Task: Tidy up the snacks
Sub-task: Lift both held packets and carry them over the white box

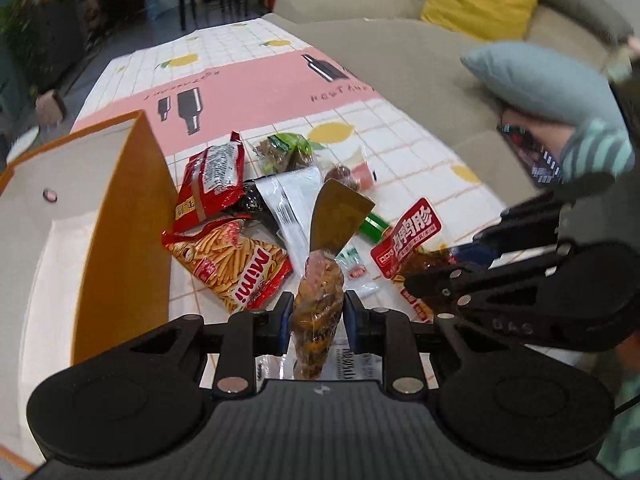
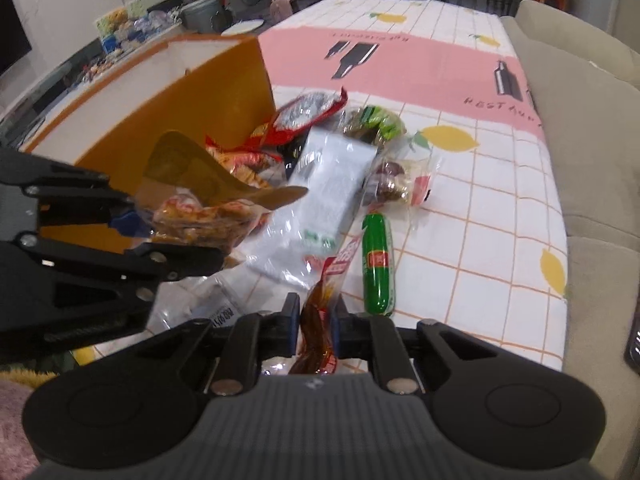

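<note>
Snack pouch w/ gold top (image 1: 318, 304) sits pinched in left gripper (image 1: 316, 312), long axis running straight away from the cam, gold flap end pointing up and out over the pile. Right gripper (image 2: 316, 330) is clamped on a thin red-label packet (image 2: 326, 312), also lengthwise between the pads, label end pointing fwd twd the table. Green sausage stick (image 2: 378, 264) lies flat just right of that packet, long axis roughly away from the cam.

Left cam shows the Mimi fries bag (image 1: 236, 268) flat by the orange box (image 1: 120, 240); right cam mostly hides that bag behind the left tool and its pouch. Right cam shows the held pouch side-on, lifted off the cloth, near the box wall. Left cam also catches a striped sleeve (image 1: 596, 152) at right.

Box interior: what shows of it looks bare in both views. Other snacks are loose on the lemon-print tablecloth (image 2: 460, 200).
</note>
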`<act>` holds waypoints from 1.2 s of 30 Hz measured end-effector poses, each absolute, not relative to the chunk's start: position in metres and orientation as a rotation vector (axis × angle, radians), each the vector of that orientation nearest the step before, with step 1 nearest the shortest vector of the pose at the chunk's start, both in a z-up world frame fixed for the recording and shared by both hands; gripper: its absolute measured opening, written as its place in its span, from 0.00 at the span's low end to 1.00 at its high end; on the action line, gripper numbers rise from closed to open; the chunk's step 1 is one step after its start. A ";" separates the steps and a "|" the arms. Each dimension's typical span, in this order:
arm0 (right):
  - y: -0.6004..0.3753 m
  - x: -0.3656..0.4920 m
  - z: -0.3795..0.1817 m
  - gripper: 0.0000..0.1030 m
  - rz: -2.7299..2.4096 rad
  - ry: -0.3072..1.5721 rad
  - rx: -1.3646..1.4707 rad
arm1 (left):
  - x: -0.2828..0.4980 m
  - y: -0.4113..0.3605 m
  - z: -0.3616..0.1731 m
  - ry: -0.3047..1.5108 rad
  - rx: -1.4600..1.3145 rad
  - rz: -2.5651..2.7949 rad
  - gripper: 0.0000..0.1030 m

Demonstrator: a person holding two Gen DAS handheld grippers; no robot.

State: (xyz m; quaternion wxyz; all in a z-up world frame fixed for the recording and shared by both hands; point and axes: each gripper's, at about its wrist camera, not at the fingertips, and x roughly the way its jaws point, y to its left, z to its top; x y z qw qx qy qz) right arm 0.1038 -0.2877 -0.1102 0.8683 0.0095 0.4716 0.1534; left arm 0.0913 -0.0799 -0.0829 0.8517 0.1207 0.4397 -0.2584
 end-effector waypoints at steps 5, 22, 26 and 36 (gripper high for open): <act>-0.283 0.091 -0.090 0.11 0.305 0.931 0.023 | 0.087 -0.065 -0.060 0.931 0.156 -0.541 0.28; -0.200 0.108 0.027 0.11 0.449 0.644 0.070 | 0.116 0.039 0.026 0.901 0.013 -0.368 0.28; -0.165 0.124 0.044 0.11 0.480 0.623 0.104 | 0.131 0.060 0.034 0.914 0.032 -0.316 0.28; -0.085 0.172 0.040 0.11 0.532 0.711 0.194 | 0.181 0.108 0.002 1.074 0.027 -0.242 0.28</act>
